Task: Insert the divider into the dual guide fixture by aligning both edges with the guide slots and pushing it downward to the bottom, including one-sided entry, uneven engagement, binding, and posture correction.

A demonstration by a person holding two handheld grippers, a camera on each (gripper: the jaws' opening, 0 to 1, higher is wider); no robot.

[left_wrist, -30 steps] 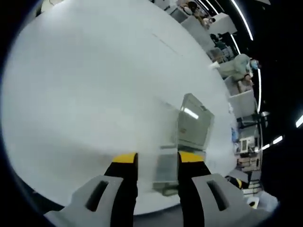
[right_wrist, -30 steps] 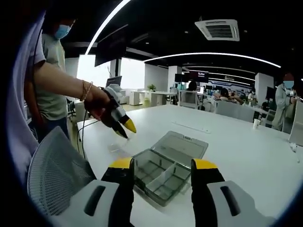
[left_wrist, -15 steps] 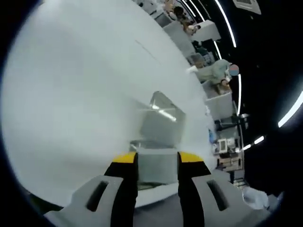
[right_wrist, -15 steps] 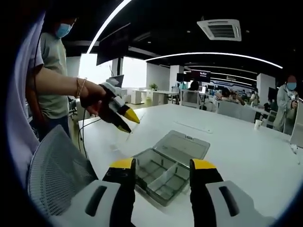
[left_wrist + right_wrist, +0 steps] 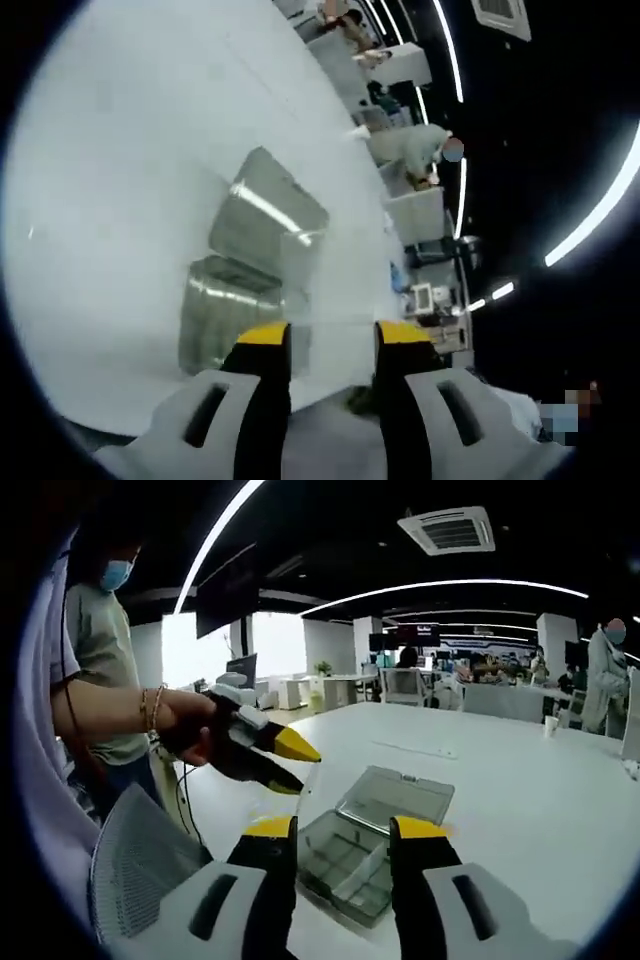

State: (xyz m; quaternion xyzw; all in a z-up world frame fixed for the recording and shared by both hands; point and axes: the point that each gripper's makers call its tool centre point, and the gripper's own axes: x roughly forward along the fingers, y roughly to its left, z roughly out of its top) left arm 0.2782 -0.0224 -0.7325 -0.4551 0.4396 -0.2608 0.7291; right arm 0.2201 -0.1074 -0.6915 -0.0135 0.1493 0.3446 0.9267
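Observation:
A clear plastic compartment box (image 5: 345, 860) lies on the white table (image 5: 520, 810) with its lid (image 5: 398, 795) swung open behind it. My left gripper (image 5: 293, 765), held by a person's hand, hovers just left of and above the box. It is shut on a thin clear divider (image 5: 322, 290), which stands up between its yellow-tipped jaws. In the left gripper view the box (image 5: 225, 310) and its lid (image 5: 268, 212) sit left of the left gripper (image 5: 335, 335). My right gripper (image 5: 345, 827) is open over the box's near edge, nothing between its fingers.
A mesh chair back (image 5: 140, 865) stands at the table's near left edge. The person holding the grippers stands at the left (image 5: 95, 650). A flat strip (image 5: 410, 748) lies farther back on the table. People and desks fill the far office.
The left gripper with the divider has moved right, closer to the box. Its view has swung, so the box now lies left of its jaws. The right gripper view has shifted slightly.

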